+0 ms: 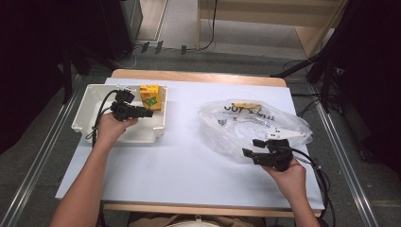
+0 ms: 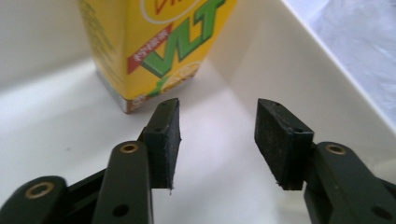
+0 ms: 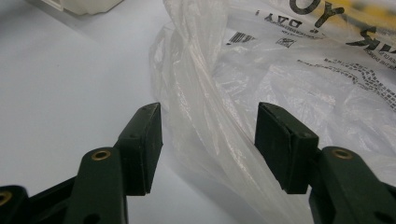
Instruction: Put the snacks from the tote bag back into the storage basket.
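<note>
Carton (image 2: pixel 154 46), yellow, lettered "VLT" in green, stands upright in the white tray (image 2: pixel 299 60) just ahead of my left gripper (image 2: pixel 217 140); its fingers (image 2: pixel 163 140) are apart and hold nothing. My right gripper (image 3: pixel 210 144) has its fingers (image 3: pixel 285 144) apart too, with a fold of the clear plastic bag (image 3: pixel 299 84) between them, not pinched. Black print on the bag includes a barcode and large letters partly readable as "YO". Tray and bag rest well apart on the white surface (image 1: pixel 179 161).
</note>
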Available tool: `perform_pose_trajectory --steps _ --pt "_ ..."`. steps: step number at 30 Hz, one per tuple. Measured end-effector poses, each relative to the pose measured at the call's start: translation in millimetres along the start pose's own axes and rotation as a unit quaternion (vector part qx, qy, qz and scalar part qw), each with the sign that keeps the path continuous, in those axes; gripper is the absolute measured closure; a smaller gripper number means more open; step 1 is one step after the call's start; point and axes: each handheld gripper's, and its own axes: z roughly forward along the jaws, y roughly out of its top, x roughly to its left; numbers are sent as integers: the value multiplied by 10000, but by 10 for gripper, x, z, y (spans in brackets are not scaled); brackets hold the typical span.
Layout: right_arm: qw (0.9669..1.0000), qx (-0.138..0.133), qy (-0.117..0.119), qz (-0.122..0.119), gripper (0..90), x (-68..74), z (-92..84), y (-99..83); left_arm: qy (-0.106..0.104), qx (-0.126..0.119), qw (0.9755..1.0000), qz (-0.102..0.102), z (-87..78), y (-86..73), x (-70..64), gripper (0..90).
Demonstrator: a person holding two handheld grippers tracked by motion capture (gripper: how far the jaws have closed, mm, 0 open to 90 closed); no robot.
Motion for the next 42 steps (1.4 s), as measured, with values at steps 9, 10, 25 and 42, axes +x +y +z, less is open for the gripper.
perform_pose_trajectory --steps 9,10,25,42 --pt "9999 -133 41 62 425 10 -33 22 -203 73 9998 -44 -172 6 -108 459" --pt "9999 -133 41 62 425 10 -33 22 -203 73 9998 -44 -172 6 -108 459" --pt "9995 -275 151 83 448 33 -100 59 -390 -54 9982 461 -438 106 -552 445" --pt "9991 -314 294 8 460 123 -144 64 -677 2 9943 827 -411 172 -991 444"
